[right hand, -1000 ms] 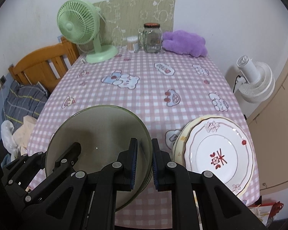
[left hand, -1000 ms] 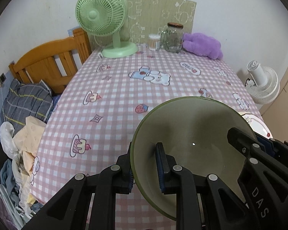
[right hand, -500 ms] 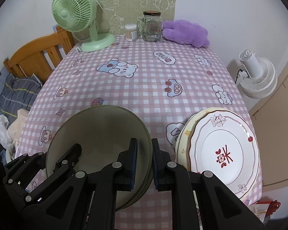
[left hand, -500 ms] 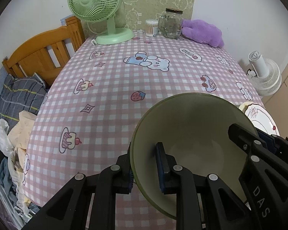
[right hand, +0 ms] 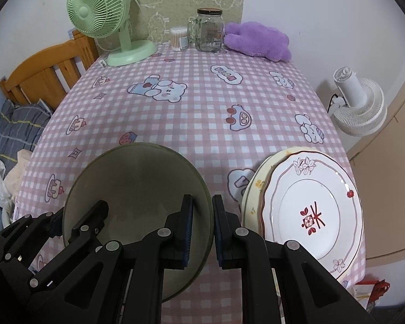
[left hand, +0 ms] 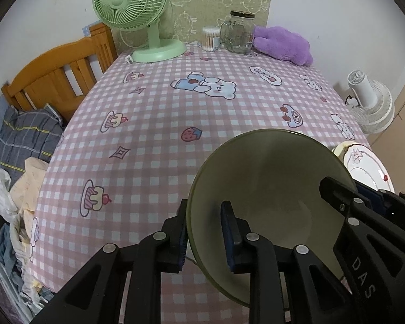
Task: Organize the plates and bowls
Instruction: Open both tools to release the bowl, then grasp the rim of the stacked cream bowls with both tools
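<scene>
An olive-green bowl hangs tilted over the near part of the checked tablecloth, held by both grippers on opposite sides of its rim. My left gripper straddles the left rim, one pad outside and one inside; its jaws are opening, with the bowl wall still between the pads. My right gripper is shut on the bowl at its right rim. To the right lies a white plate with red flowers on top of a yellowish plate, near the table's right edge.
At the far end stand a green desk fan, a glass jar, a cotton-swab tub and a purple plush. A wooden bed frame and piled clothes lie left of the table. A white fan stands on the right.
The bowl and both grippers have sunk a little toward the tablecloth, and both views now look further down. Both grips on the rim look the same.
</scene>
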The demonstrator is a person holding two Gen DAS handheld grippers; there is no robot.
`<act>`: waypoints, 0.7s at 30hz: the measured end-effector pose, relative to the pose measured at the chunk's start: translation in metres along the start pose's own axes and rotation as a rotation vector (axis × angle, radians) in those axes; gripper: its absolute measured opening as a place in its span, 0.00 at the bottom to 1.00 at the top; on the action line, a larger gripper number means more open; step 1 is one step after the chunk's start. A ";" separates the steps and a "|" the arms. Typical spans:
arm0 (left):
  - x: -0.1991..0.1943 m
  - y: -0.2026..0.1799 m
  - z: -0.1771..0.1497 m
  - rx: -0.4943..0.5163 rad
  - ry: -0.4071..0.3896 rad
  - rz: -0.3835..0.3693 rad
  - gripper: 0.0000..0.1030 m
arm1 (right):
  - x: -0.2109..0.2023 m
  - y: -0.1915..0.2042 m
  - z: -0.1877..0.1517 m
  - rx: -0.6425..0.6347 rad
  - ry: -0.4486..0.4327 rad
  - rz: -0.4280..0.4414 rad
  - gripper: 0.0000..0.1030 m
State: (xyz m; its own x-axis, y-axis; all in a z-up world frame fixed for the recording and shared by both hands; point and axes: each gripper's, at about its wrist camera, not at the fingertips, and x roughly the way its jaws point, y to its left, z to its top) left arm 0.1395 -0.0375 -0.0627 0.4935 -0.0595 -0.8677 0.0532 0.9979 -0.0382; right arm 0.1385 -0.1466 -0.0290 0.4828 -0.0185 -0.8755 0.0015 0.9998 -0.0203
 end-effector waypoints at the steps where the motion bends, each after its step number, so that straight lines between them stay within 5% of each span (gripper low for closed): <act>1: -0.001 0.000 0.000 -0.003 0.007 -0.008 0.30 | 0.000 0.000 0.000 0.002 0.002 0.004 0.17; 6: -0.009 0.002 0.002 -0.006 0.017 -0.059 0.49 | -0.008 -0.002 0.002 -0.002 0.017 0.042 0.30; 8: -0.013 0.002 0.004 -0.008 0.007 -0.067 0.58 | -0.014 -0.003 0.003 -0.002 0.002 0.056 0.59; 10: -0.016 0.002 0.007 -0.008 -0.005 -0.071 0.64 | -0.018 -0.006 0.005 0.005 -0.025 0.073 0.69; 21: 0.003 0.000 0.009 -0.067 0.039 -0.012 0.80 | 0.014 -0.021 0.014 0.031 0.054 0.221 0.70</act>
State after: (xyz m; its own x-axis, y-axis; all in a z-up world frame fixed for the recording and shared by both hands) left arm 0.1485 -0.0374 -0.0613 0.4588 -0.0716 -0.8857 0.0004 0.9968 -0.0804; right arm 0.1573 -0.1681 -0.0338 0.4269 0.2016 -0.8815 -0.0721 0.9793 0.1891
